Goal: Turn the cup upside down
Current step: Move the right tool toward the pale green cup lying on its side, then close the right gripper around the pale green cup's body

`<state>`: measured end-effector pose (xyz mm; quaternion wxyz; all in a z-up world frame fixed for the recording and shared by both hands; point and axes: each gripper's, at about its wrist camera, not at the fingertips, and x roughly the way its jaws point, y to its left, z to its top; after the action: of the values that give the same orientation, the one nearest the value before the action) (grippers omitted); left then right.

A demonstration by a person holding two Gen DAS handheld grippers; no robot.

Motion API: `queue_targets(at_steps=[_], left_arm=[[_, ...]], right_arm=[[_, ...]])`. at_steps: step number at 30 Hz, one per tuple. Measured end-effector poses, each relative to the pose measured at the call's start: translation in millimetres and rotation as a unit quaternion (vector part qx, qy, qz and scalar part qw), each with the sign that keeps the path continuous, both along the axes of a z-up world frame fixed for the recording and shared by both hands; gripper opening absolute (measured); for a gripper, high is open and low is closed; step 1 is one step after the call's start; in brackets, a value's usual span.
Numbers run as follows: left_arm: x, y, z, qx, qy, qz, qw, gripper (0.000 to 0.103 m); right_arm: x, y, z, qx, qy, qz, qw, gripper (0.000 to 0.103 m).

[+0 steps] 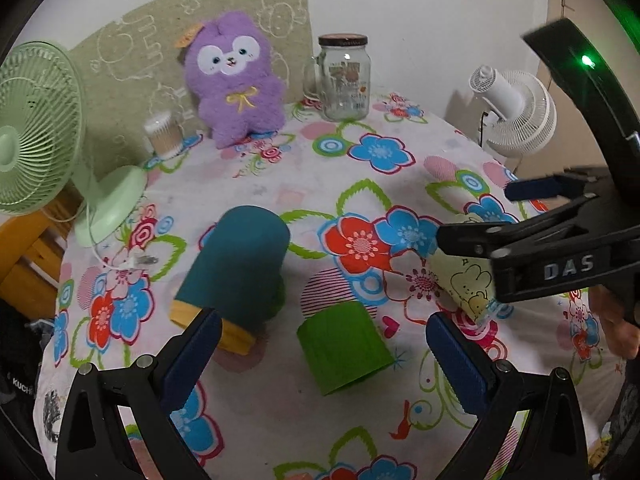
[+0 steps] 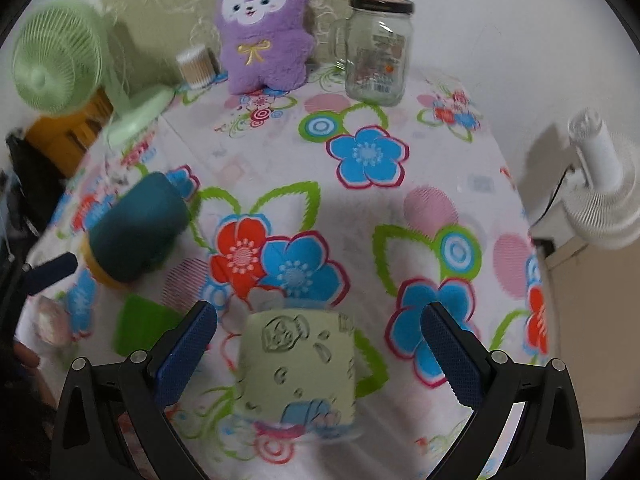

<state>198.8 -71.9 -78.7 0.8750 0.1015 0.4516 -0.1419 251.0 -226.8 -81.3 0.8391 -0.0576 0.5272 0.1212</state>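
Note:
A bright green cup (image 1: 344, 346) stands upside down on the flowered cloth between my open left fingers; my left gripper (image 1: 322, 350) hovers around it without touching. A pale yellow-green cartoon cup (image 2: 296, 372) stands mouth-down between the open fingers of my right gripper (image 2: 318, 344), apart from both pads. In the left wrist view this cup (image 1: 466, 284) is partly hidden behind the right gripper (image 1: 472, 216). A teal cup with a yellow rim (image 1: 236, 268) stands upside down at left; it also shows in the right wrist view (image 2: 134, 232).
On the flowered tablecloth (image 1: 280, 184), at the back, stand a purple plush toy (image 1: 236, 80), a glass jar mug (image 1: 346, 78) and a cotton swab tub (image 1: 162, 134). A green fan (image 1: 36, 132) is at left, a white fan (image 1: 516, 116) at right.

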Motion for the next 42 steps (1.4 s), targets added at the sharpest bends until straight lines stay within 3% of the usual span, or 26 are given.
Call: queue_targets(at_steps=[8,15,17,19,24,34,38,42], left_arm=[[4.4,-16.0,-6.6,0.000,0.015,-0.019,0.9997,0.103],[0.8,-19.2,-9.6,0.013,0.016,-0.023,0.9995,0.103],[-0.6,-17.7,-9.0,0.011,0.015,-0.021,0.9996,0.103],[-3.1,-16.1,-8.5,0.009,0.016,-0.021,0.9996,0.103],[-10.6,-16.0,-7.2,0.007,0.016,-0.022,0.9996,0.103],[-38.9,-7.2,-1.2,0.003,0.012,-0.021,0.9997,0.103],[-61.3,-0.6,2.0,0.000,0.008,-0.022,0.9997,0.103],[-92.1,8.7,-1.7,0.004,0.014,-0.029,0.9995,0.103]], right_arm=[[9.7,3.8,-17.1,0.005,0.045,0.042,0.998,0.102],[10.3,1.4,-20.1,-0.003,0.046,0.049,0.998,0.101],[7.9,1.4,-20.7,-0.004,0.048,0.055,0.997,0.094],[5.3,1.6,-24.5,0.001,0.062,0.066,0.996,0.079],[-1.0,3.1,-32.5,0.003,0.083,0.081,0.993,0.065],[-26.6,11.6,-13.0,-0.007,0.058,0.109,0.992,0.061],[-52.7,31.3,-1.7,-0.007,0.051,0.166,0.985,0.061],[-87.5,54.1,3.1,-0.014,0.056,0.241,0.969,0.061]])
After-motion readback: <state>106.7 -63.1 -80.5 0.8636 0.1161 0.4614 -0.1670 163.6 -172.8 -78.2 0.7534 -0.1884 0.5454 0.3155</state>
